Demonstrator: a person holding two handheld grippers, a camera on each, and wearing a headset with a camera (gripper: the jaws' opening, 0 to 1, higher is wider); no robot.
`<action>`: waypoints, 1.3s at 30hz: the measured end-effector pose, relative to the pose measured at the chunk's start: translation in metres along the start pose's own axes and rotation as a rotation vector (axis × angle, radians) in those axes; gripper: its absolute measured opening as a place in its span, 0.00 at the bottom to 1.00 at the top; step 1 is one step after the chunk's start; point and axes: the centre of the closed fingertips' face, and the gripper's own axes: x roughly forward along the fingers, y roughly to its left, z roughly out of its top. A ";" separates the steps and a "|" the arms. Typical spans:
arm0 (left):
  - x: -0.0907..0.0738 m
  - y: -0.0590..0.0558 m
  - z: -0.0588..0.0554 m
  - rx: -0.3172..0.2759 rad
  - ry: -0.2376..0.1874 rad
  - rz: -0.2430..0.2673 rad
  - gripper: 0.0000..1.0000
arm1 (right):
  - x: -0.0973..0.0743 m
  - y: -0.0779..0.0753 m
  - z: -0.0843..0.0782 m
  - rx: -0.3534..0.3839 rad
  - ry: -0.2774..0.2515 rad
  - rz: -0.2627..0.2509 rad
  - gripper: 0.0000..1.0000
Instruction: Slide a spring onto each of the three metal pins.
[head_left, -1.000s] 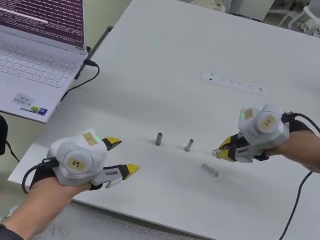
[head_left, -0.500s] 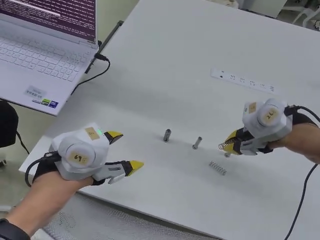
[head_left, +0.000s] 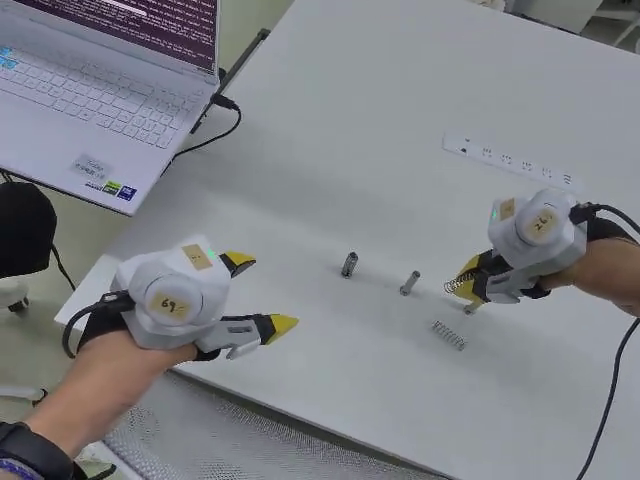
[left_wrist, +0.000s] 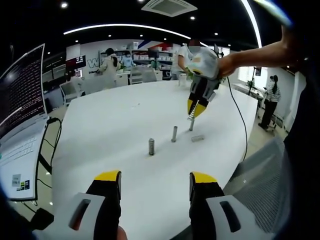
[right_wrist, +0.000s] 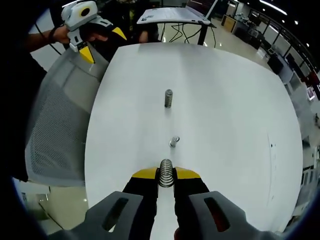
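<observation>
now the right gripper (right_wrist: 165, 176) pinches a spring (right_wrist: 166, 169) pointing forward along its jaws.

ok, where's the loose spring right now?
Head view, right side: the loose spring lies flat on the table, just nearer the person than the right gripper and right of the middle pin.

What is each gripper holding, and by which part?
Right gripper: a spring, pinched near one end, rest sticking out. Left gripper: open, nothing.
</observation>
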 end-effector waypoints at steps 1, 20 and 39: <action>0.000 0.000 0.000 -0.002 0.000 -0.001 0.50 | 0.001 -0.001 0.002 -0.002 0.002 0.001 0.09; -0.001 0.000 -0.003 -0.010 0.006 0.001 0.50 | 0.019 -0.010 0.017 -0.067 0.034 0.027 0.09; -0.001 0.003 -0.001 -0.021 0.008 0.007 0.50 | 0.029 -0.016 0.027 -0.108 0.051 0.047 0.09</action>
